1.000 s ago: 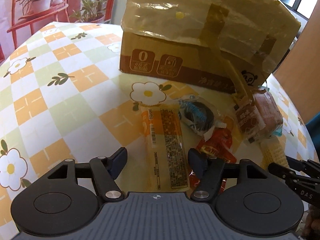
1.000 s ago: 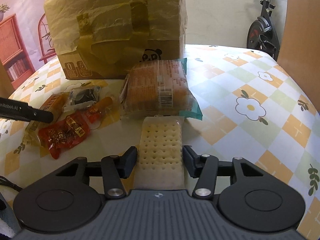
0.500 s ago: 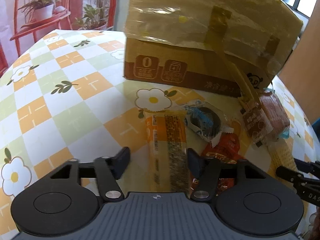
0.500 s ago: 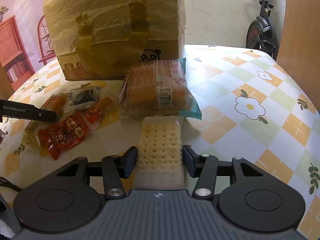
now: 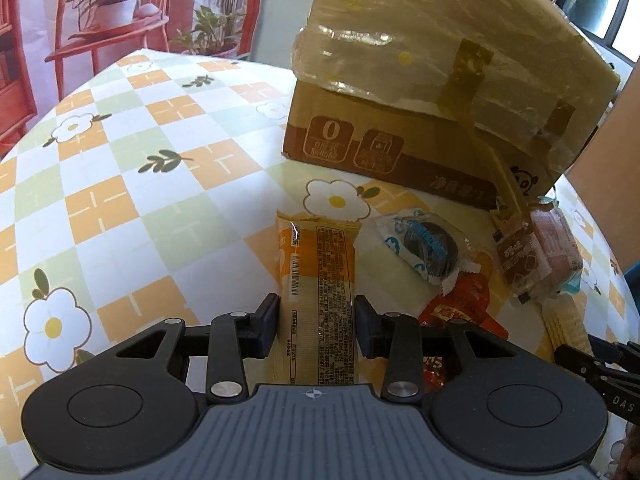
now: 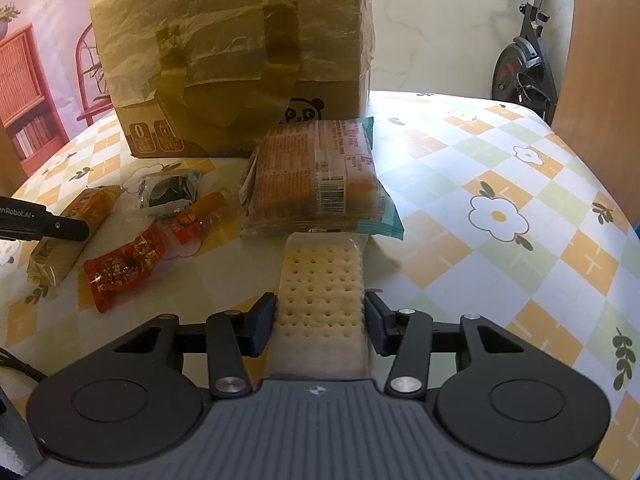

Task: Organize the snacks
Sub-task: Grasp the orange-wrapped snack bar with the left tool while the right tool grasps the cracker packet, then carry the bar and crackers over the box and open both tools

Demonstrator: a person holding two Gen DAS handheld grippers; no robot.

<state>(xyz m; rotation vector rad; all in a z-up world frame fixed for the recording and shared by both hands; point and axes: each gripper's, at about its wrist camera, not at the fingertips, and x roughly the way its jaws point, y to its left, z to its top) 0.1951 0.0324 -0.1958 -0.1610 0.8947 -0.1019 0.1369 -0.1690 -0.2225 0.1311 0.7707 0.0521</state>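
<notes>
A long orange snack packet (image 5: 320,256) lies on the table, and my left gripper (image 5: 316,320) straddles its near end. Its jaws are closing and both pads touch the packet's sides. My right gripper (image 6: 320,320) is also closing, with its pads against the sides of a pale cracker packet (image 6: 322,276) that rests on the tablecloth. The orange packet (image 6: 68,236) shows in the right wrist view too, under one left finger (image 6: 40,226). A taped cardboard box (image 5: 420,92) stands behind the snacks.
Between the two grippers lie a round dark cookie packet (image 5: 424,246), a red packet (image 6: 124,266), a small orange-and-red packet (image 6: 196,216) and a large biscuit pack (image 6: 316,180). The flowered tablecloth (image 5: 120,200) stretches left. An exercise bike (image 6: 524,68) stands beyond the table.
The left jaws have closed in from wide apart onto the orange packet, and that view has shifted slightly. The right jaws have drawn in a little on the cracker packet.
</notes>
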